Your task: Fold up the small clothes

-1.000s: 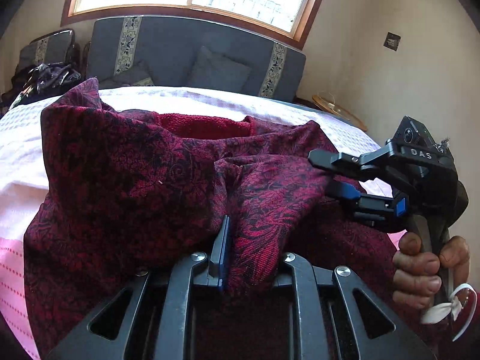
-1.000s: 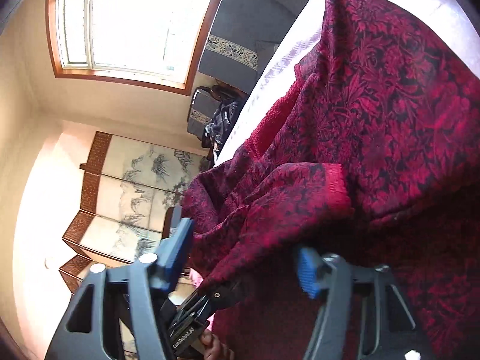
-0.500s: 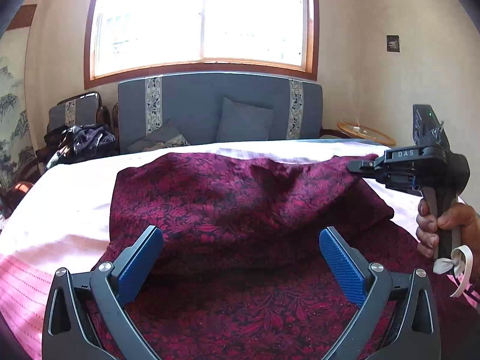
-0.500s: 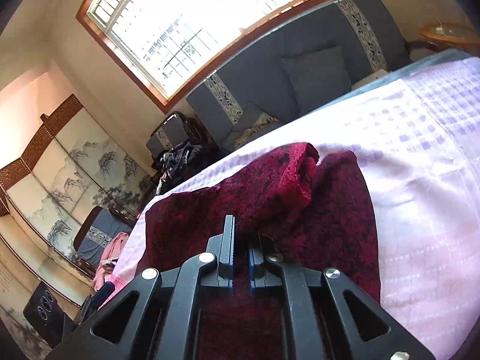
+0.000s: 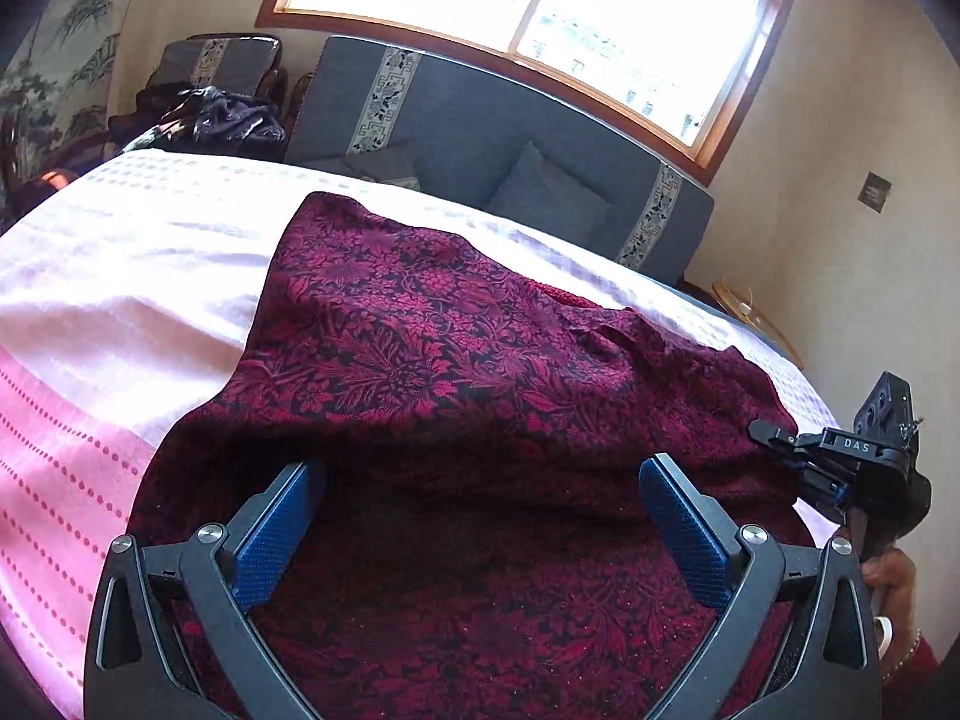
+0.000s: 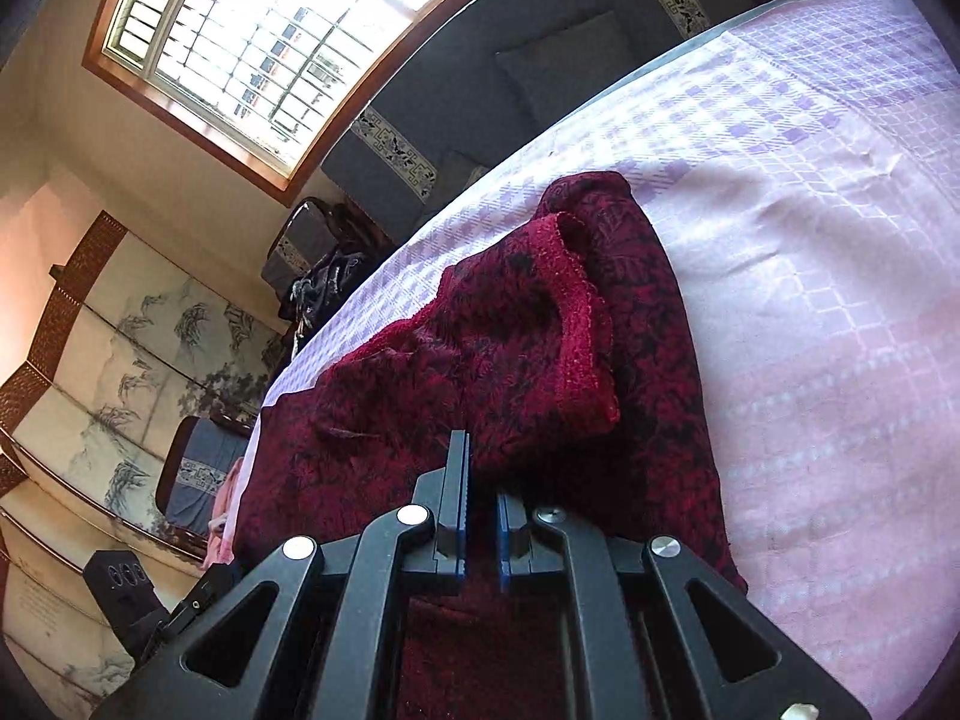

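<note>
A dark red garment with a black leaf pattern (image 5: 456,360) lies folded on the pink bed cover (image 5: 120,276). My left gripper (image 5: 480,516) is open and empty, its blue pads spread wide just above the garment's near part. My right gripper (image 6: 480,504) has its jaws nearly closed with a thin gap, and cloth sits at the tips; I cannot tell if it pinches it. It also shows in the left wrist view (image 5: 798,456) at the garment's right edge. In the right wrist view the garment (image 6: 528,330) shows a fuzzy red inner side folded over.
A grey sofa with cushions (image 5: 480,138) stands behind the bed under a window (image 5: 540,6). A chair with dark clothes (image 5: 210,108) is at the back left. A painted folding screen (image 6: 108,348) stands to the left. A small side table (image 5: 756,312) is at the right.
My left gripper let go of the garment's fold and opened wide. My right gripper closed and sits at the right edge. The garment dropped flat in a fold on the bed.
</note>
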`<state>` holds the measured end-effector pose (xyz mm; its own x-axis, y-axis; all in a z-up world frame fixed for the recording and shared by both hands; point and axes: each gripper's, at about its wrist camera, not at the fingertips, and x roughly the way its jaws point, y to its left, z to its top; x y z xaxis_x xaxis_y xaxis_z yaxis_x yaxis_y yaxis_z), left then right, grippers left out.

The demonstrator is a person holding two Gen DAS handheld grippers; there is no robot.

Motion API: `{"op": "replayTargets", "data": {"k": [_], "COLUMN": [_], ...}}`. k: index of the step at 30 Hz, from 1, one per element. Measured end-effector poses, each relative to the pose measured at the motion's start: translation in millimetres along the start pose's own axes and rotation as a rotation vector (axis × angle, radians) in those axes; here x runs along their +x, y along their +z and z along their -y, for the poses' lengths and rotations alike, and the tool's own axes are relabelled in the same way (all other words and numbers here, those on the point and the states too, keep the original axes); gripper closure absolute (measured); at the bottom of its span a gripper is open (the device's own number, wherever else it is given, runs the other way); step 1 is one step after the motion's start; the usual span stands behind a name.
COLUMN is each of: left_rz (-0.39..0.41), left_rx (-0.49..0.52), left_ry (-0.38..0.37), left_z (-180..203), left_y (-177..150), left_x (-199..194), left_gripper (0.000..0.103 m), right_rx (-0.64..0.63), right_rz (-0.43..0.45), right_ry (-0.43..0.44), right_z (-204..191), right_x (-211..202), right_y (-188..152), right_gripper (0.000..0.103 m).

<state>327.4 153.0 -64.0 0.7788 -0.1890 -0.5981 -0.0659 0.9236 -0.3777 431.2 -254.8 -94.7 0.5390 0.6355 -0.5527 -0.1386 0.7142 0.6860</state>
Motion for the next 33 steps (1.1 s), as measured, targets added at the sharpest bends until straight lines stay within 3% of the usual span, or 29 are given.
{"op": "replayTargets", "data": {"k": [3, 5, 7, 9, 11, 12, 15, 20, 30, 33], "left_rz": [-0.009, -0.014, -0.013, -0.024, -0.047, -0.054, -0.07, -0.096, -0.139, -0.142], "left_rx": [-0.029, -0.023, -0.001, 0.036, 0.095, 0.128, 0.241, 0.351, 0.304, 0.303], "left_ry": [0.02, 0.033, 0.056, 0.096, 0.123, 0.139, 0.224, 0.267, 0.248, 0.246], "left_z": [-4.2, -2.2, 2.6, 10.8, 20.8, 27.1, 46.0, 63.0, 50.9, 50.2], "left_y": [0.1, -0.5, -1.5, -2.3, -4.0, -5.0, -10.6, -15.9, -12.6, -12.7], "left_x": [2.8, 3.4, 3.0, 4.4, 8.0, 9.3, 14.6, 23.5, 30.7, 31.4], "left_gripper": [0.0, 0.0, 0.0, 0.0, 0.0, 0.0, 0.0, 0.0, 0.0, 0.0], "right_rx": [0.043, 0.08, 0.131, 0.164, 0.16, 0.152, 0.171, 0.023, -0.21, -0.233], "right_rz": [-0.02, -0.003, 0.023, 0.058, 0.072, 0.06, 0.016, 0.021, 0.086, 0.093], "right_ry": [0.046, 0.078, 0.12, 0.129, 0.089, 0.047, -0.004, -0.159, -0.409, -0.449], "right_z": [5.2, 9.1, 13.8, 17.8, 19.8, 20.2, 29.9, 12.6, -36.7, -38.8], "right_x": [-2.2, -8.6, -15.6, -21.2, -23.2, -21.3, -15.5, -14.2, 3.2, 4.6], "right_y": [2.4, 5.0, 9.6, 14.8, 19.7, 20.8, 14.6, 1.8, -12.2, -14.4], "right_gripper": [0.093, 0.086, 0.063, 0.054, 0.069, 0.095, 0.095, 0.097, 0.093, 0.092]}}
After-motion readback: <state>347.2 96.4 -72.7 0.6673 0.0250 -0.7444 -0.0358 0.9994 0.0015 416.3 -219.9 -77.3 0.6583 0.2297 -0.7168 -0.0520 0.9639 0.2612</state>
